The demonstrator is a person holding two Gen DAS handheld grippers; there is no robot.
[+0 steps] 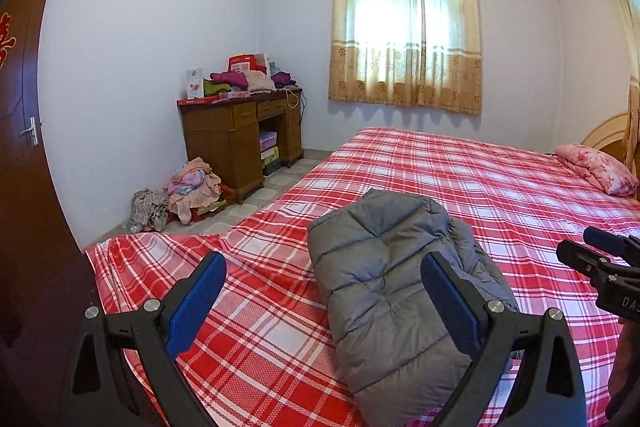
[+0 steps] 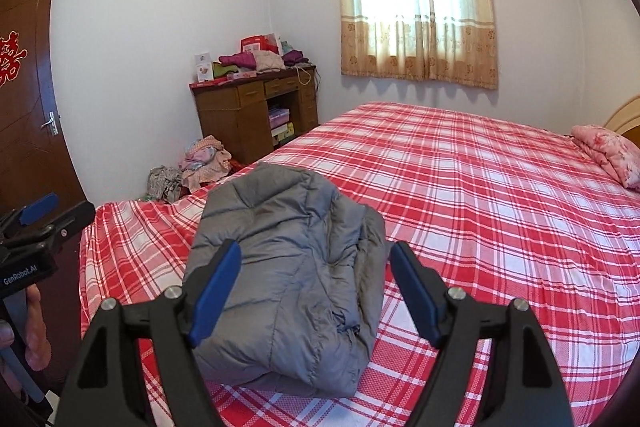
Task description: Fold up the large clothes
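Note:
A grey quilted puffer jacket (image 1: 384, 279) lies folded into a thick bundle near the front edge of the bed (image 1: 500, 187); it also shows in the right wrist view (image 2: 288, 267). My left gripper (image 1: 324, 291) is open and empty, held above the bundle's left side. My right gripper (image 2: 316, 283) is open and empty, held just above the bundle, with its jaws spread to either side of it. The right gripper also shows at the right edge of the left wrist view (image 1: 604, 259), and the left gripper at the left edge of the right wrist view (image 2: 40, 223).
The bed has a red and white plaid sheet (image 2: 500, 195). A pink folded quilt (image 2: 612, 151) lies at the headboard end. A wooden desk (image 1: 240, 135) piled with clothes stands in the corner, with a clothes heap (image 1: 188, 191) on the floor. A brown door (image 1: 24, 147) is at left.

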